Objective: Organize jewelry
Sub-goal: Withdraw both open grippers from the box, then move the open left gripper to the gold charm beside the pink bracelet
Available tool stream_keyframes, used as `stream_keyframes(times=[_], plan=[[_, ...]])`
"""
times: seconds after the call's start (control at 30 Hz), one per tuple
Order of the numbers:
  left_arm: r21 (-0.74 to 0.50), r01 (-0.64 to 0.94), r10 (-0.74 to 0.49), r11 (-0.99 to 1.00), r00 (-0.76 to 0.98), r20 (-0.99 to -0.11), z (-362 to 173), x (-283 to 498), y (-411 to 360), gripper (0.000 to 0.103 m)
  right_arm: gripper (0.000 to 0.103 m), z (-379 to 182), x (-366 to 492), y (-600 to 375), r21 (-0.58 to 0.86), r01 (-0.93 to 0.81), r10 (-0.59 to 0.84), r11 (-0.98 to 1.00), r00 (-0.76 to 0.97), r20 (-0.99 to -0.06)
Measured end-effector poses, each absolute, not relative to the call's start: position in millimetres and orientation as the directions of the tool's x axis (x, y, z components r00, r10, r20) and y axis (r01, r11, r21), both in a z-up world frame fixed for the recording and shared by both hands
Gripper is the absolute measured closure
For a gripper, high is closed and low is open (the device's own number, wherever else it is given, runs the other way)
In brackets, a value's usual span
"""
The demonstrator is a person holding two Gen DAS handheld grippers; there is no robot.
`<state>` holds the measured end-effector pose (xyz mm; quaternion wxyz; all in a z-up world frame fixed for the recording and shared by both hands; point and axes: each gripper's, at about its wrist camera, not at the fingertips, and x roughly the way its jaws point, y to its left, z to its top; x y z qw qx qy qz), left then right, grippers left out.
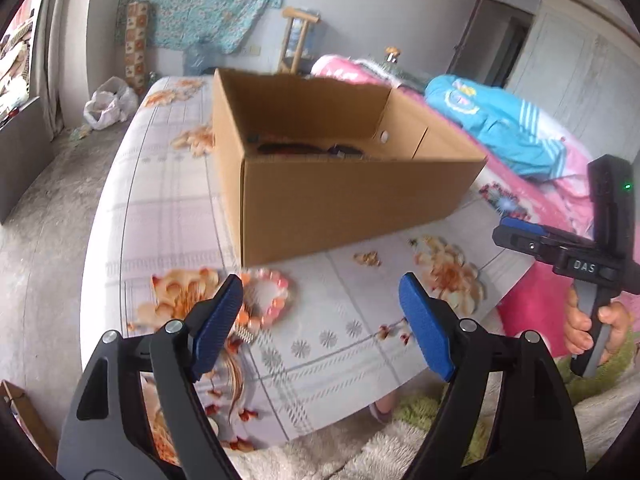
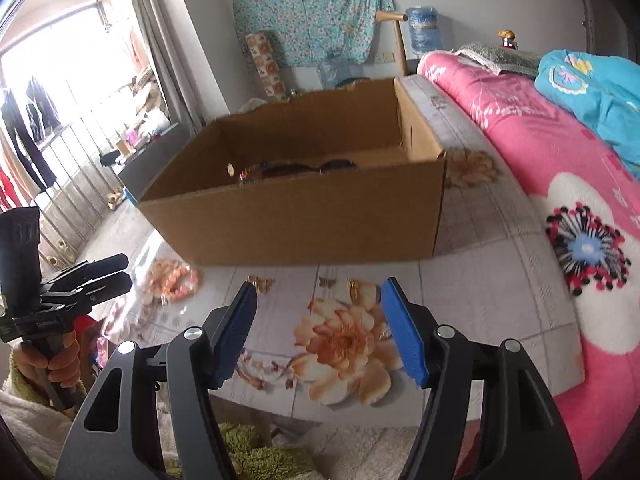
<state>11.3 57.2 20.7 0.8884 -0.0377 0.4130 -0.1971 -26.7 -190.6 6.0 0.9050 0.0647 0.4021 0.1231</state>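
Note:
An open cardboard box (image 1: 352,204) stands on the flowered bed sheet; it also shows in the right wrist view (image 2: 304,224). Dark jewelry (image 1: 304,148) lies inside it, seen too in the right wrist view (image 2: 304,169). A pink and orange bead bracelet (image 1: 270,298) lies on the sheet in front of the box, by my left gripper's left finger; it shows blurred in the right wrist view (image 2: 172,280). A small gold piece (image 1: 367,258) lies further right, and small gold pieces (image 2: 354,286) lie ahead of my right gripper. My left gripper (image 1: 320,320) is open and empty. My right gripper (image 2: 318,328) is open and empty.
A pink blanket (image 2: 540,152) and a blue quilt (image 1: 508,128) lie on the bed to the right. The bed edge runs just below the grippers, with a shaggy rug (image 2: 256,452) beneath. A concrete floor (image 1: 44,216) and a plastic bag (image 1: 108,104) are on the left.

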Motion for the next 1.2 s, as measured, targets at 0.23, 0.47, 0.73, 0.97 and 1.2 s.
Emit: stream_keyframes(times=[0.23, 0.47, 0.73, 0.97, 1.2], plan=[[-0.049, 0.314, -0.236, 0.948, 0.591, -0.772, -17.6, 1.4, 37.8, 0.027, 0.04, -35.5, -26.7, -144.9, 0.138, -0.192, 0.224, 0.972, 0.566, -0.794], [-0.088, 0.278, -0.247, 0.956, 0.608, -0.755, -21.1, 8.7, 52.4, 0.027, 0.039, -47.6, -10.5, -135.9, 0.154, -0.154, 0.213, 0.976, 0.527, -0.823], [-0.086, 0.206, -0.204, 0.975, 0.666, -0.717, -21.1, 5.9, 74.3, 0.027, 0.033, -53.1, -4.1, -126.7, 0.128, -0.157, 0.192, 0.979, 0.511, -0.838], [-0.108, 0.236, -0.24, 0.966, 0.656, -0.715, -26.7, 4.2, 90.8, 0.038, 0.033, -43.6, 1.7, -114.1, 0.178, -0.194, 0.255, 0.965, 0.513, -0.82], [-0.072, 0.323, -0.269, 0.944, 0.623, -0.734, -36.6, 10.6, 85.7, 0.062, 0.034, -36.6, 10.2, -93.7, 0.205, -0.228, 0.296, 0.952, 0.5, -0.814]])
